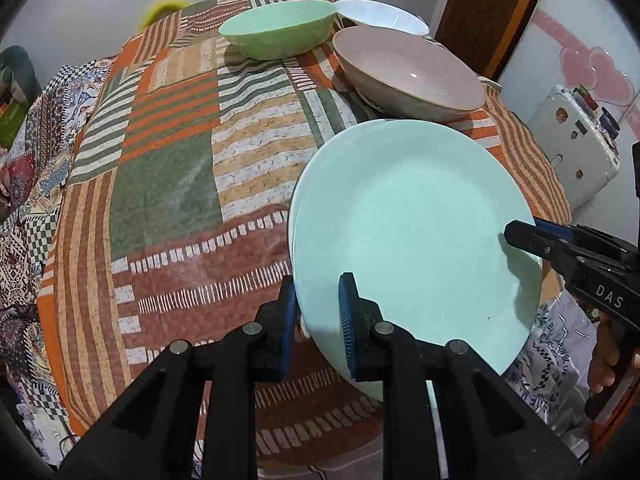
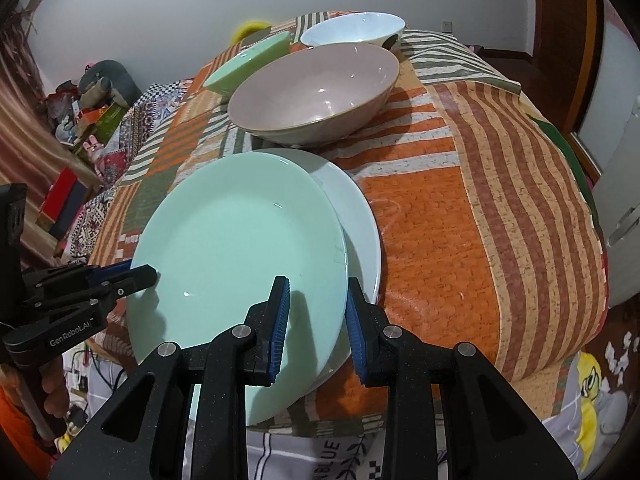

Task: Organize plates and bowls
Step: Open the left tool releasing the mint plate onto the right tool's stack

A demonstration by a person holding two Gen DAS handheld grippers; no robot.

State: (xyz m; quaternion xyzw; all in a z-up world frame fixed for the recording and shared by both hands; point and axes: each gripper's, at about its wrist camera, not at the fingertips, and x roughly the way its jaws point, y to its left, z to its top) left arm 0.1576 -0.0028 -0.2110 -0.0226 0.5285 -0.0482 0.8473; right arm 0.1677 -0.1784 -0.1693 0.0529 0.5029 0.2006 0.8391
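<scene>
On the patterned cloth (image 1: 168, 184), both tongs, left (image 1: 318, 316) and right (image 2: 316, 320), straddle the green plate (image 1: 416, 232) rim, unclenched.

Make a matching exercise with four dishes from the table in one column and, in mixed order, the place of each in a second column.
1. green plate
2. white plate
3. pink bowl
4. white bowl

a. farthest back on the table
b. under another plate
c. between both grippers' fingers
d. just behind the plates

Pairs: 1-c, 2-b, 3-d, 4-a
</scene>
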